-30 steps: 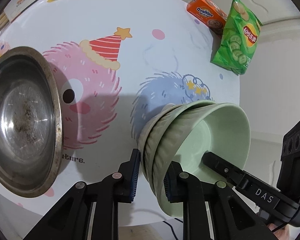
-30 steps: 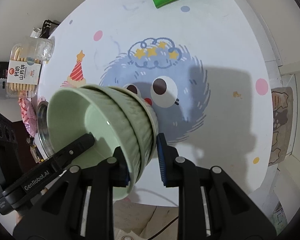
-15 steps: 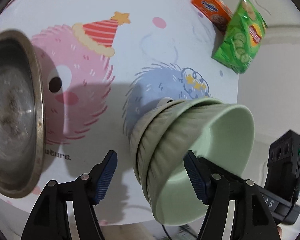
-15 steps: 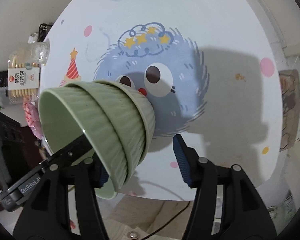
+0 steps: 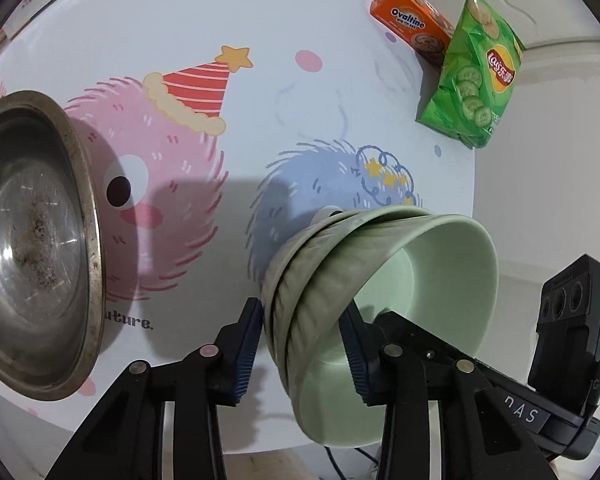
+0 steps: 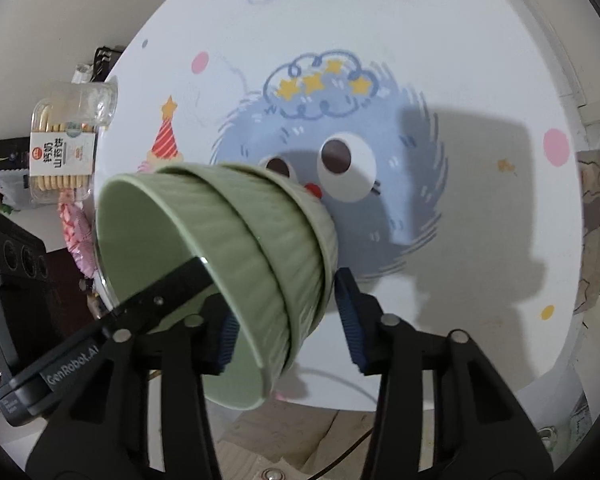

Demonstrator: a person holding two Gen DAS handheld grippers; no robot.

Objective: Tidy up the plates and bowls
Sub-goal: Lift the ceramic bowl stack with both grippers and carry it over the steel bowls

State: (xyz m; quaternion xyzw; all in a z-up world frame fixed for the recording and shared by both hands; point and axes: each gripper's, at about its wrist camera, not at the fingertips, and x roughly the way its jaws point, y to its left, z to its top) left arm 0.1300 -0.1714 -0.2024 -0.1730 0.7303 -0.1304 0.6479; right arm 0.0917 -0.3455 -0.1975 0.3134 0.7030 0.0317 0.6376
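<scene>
Nearest the lenses, the nested green bowls (image 5: 380,300) sit tipped on their sides above the near table edge, one tucked inside the other, which suggests they are being carried as a single stack rather than moved one at a time. The left gripper (image 5: 300,344) straddles their lower rims: the left pad touches the outer bowl's ribbed wall, the right pad sits inside the inner bowl, so the tongs are partly closed on both walls at once. The right gripper (image 6: 288,312) does the same from the opposite side (its own left finger reaches into the bowl mouth), though its right pad stands just clear of the outer wall, so I cannot tell how firmly it bites. Two opposed grips would steady a heavy ceramic stack.

Farther off, the steel basin (image 5: 32,248) rests on the table (image 5: 260,60), likely a candidate spot for the stack. Beyond lie the chips bag (image 5: 476,76) and Ovaltine box (image 5: 412,20).
</scene>
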